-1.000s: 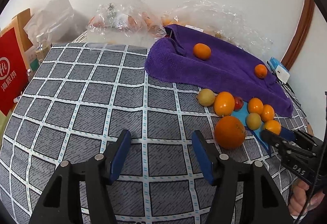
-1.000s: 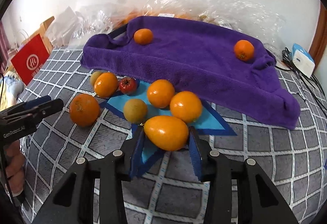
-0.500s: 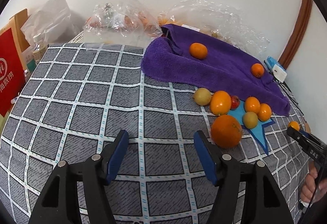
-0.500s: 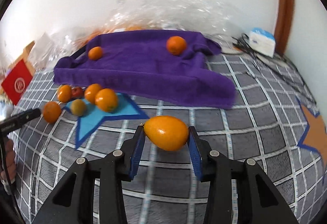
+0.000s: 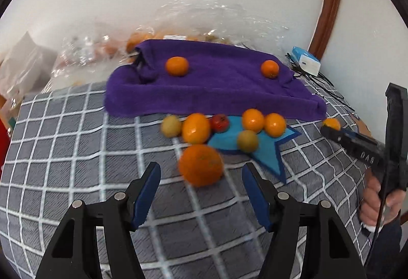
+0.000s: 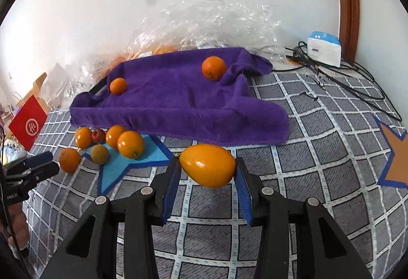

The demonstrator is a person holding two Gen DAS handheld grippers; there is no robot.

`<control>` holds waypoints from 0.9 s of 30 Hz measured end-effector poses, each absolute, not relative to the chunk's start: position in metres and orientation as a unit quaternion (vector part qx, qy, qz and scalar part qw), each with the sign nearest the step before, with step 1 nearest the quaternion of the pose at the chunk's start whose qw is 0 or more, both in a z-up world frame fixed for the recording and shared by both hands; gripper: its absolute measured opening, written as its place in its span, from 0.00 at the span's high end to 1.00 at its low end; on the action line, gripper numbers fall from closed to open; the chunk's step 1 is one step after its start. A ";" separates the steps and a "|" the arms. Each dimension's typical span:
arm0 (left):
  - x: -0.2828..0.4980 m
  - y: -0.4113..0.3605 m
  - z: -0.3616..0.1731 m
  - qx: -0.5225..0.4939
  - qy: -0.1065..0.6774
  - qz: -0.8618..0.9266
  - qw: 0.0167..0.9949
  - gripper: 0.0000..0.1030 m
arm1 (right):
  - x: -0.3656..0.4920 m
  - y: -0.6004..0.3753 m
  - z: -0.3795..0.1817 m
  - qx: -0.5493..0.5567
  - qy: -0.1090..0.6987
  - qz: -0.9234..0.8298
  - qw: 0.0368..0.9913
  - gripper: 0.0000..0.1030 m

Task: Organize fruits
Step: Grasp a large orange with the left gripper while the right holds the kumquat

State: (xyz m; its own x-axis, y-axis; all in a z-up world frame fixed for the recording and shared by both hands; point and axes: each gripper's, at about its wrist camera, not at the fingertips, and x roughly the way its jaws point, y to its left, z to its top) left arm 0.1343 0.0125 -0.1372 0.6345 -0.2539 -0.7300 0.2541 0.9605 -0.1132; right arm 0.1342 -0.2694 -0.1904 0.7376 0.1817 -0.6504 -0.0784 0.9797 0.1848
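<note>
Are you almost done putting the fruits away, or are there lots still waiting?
Not nearly done. Two oranges already sit on the purple towel. The right tool is clamped on an oval orange fruit, held above the checked cloth. The left tool is open and empty, close to the big orange. Six more fruits wait around the blue star.

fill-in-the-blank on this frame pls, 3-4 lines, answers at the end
1. The right gripper is shut on an oval ____ fruit.
2. ____ oranges lie on the purple towel.
3. The small red fruit lies at the edge of a blue ____-shaped patch.
4. The left gripper is ____, with the big orange just ahead.

Answers: orange; two; star; open
</note>
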 end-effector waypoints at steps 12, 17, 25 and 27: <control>0.149 0.009 -0.157 -0.040 0.418 -0.128 0.898 0.62 | 0.134 -0.266 -0.192 0.066 0.360 0.080 0.927 0.59; 0.143 0.027 -0.154 -0.087 0.398 -0.128 0.904 0.62 | 0.137 -0.266 -0.193 0.063 0.366 0.074 0.925 0.59; 0.131 0.037 -0.147 -0.100 0.367 -0.113 0.918 0.62 | 0.137 -0.267 -0.193 0.067 0.365 0.079 0.925 0.59; 0.128 0.037 -0.145 -0.098 0.361 -0.110 0.921 0.62 | 0.136 -0.266 -0.192 0.062 0.363 0.080 0.926 0.59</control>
State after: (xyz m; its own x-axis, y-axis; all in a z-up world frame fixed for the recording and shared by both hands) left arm 0.1285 0.0370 -0.1449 0.7156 -0.2737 -0.6427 0.1322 0.9565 -0.2602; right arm 0.1361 -0.2656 -0.1921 0.7230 0.1936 -0.6632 -0.1034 0.9795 0.1732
